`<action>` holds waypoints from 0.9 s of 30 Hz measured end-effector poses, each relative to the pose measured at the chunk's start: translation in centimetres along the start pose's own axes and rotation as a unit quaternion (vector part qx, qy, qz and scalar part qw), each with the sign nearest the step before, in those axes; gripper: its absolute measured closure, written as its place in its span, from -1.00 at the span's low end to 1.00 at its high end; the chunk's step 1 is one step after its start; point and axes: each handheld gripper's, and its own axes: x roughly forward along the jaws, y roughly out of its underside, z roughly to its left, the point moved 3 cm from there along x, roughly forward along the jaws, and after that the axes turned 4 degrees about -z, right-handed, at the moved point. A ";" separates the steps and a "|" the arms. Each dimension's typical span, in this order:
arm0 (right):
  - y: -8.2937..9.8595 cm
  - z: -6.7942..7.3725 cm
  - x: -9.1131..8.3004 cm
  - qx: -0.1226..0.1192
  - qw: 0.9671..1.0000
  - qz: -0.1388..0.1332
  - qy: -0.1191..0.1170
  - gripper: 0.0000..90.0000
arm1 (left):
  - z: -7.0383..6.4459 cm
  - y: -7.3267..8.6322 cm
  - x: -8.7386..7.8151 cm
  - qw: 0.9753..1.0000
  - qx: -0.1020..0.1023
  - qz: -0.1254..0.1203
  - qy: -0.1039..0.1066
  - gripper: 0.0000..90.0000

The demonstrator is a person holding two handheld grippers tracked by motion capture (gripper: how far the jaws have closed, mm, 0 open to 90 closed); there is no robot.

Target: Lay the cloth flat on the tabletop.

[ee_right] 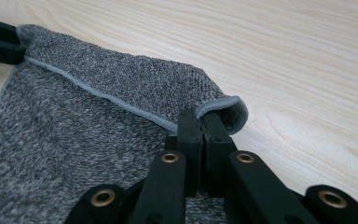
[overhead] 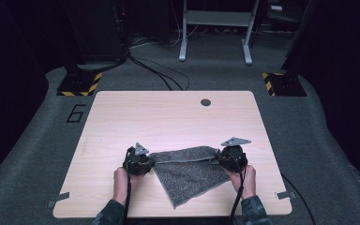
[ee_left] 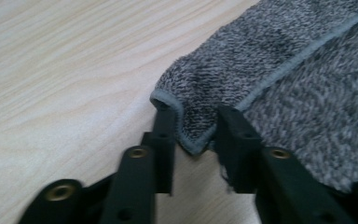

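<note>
Far left on the floor, a black-and-yellow striped base (overhead: pixel 78 83) and a painted figure "6" (overhead: pixel 76 113) on the grey carpet. On the pale wooden table (overhead: pixel 168 117), toward its near edge, left hand (overhead: pixel 122 180) wrapped around the left gripper (ee_left: pixel 191 126), grey three-cornered plate on top, cable trailing back along the sleeve. From the left gripper view, jaws set either side of a hemmed corner of the grey towel (overhead: pixel 187 171), a gap visible between them, the corner fold hanging in that gap and touching both inner faces; hard to say whether truly pinched or merely bracketed. Between the two grippers, towel lying flat on the table, its far edge folded over and stretched in a line from one gripper to the other, the rest tapering to a point near the front edge of the table. Beyond it, a small dark round hole (overhead: pixel 206 102) in the far part of the table. To the right, right gripper (ee_right: pixel 200 121) held by the right hand (overhead: pixel 246 180), jaws pressed together on the towel's other folded corner, hem curling round the tips. At the far edge of the right gripper view, black tips of the left gripper at the opposite corner. Farther back, white frame legs (overhead: pixel 215 28) on the carpet, a second striped base (overhead: pixel 283 83) at right.
</note>
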 end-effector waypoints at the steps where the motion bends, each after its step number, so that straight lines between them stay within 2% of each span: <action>1: 0.0 0.0 0.0 -0.001 1.000 0.000 -0.001 0.96 | -0.1 -0.1 0.0 1.000 0.004 -0.001 -0.004 0.68; 2: 0.0 0.0 0.0 0.002 1.000 0.001 -0.001 0.96 | -0.2 -0.1 0.0 1.000 0.008 0.002 -0.004 0.80; 5: 0.1 -0.1 -0.2 -0.009 1.000 0.000 0.000 0.96 | -0.3 -0.3 -0.2 1.000 0.011 -0.005 -0.005 0.93; 11: 0.0 -0.3 -0.7 -0.007 1.000 -0.007 0.000 0.96 | 0.1 -1.1 -2.1 0.999 -0.013 -0.042 0.016 0.94; 12: 0.0 -0.3 -0.9 -0.003 1.000 -0.006 0.001 0.96 | 0.1 -1.3 -2.2 0.999 -0.017 -0.047 0.014 0.95; 14: -0.1 -0.3 -1.1 -0.006 1.000 -0.010 0.001 0.96 | 0.2 -1.6 -2.7 0.998 -0.014 -0.052 0.016 0.95; 17: 0.1 -0.2 -1.3 -0.003 1.000 -0.009 -0.003 0.96 | 0.0 -1.4 -2.8 0.999 -0.010 -0.041 0.017 0.96; 22: 0.3 -0.4 -0.8 -0.009 1.000 -0.006 -0.004 0.97 | 0.2 -1.1 -2.1 0.999 -0.013 -0.039 0.024 0.97; 23: 0.1 -0.4 -0.7 -0.001 1.000 0.000 -0.002 0.97 | 0.5 -1.5 -1.8 0.999 -0.013 -0.040 0.021 0.97; 24: -0.4 -0.8 -0.3 -0.013 1.000 -0.002 -0.003 0.97 | 0.8 -1.8 -1.6 0.999 -0.011 -0.038 0.022 0.97; 25: -0.9 -0.8 0.0 -0.003 1.000 -0.003 0.002 0.98 | 1.5 -2.8 -1.2 0.999 -0.013 -0.038 0.018 0.98; 27: -2.8 -1.7 0.9 -0.007 1.000 0.002 0.006 0.98 | 2.7 -4.4 -0.7 0.999 -0.007 -0.030 0.012 0.98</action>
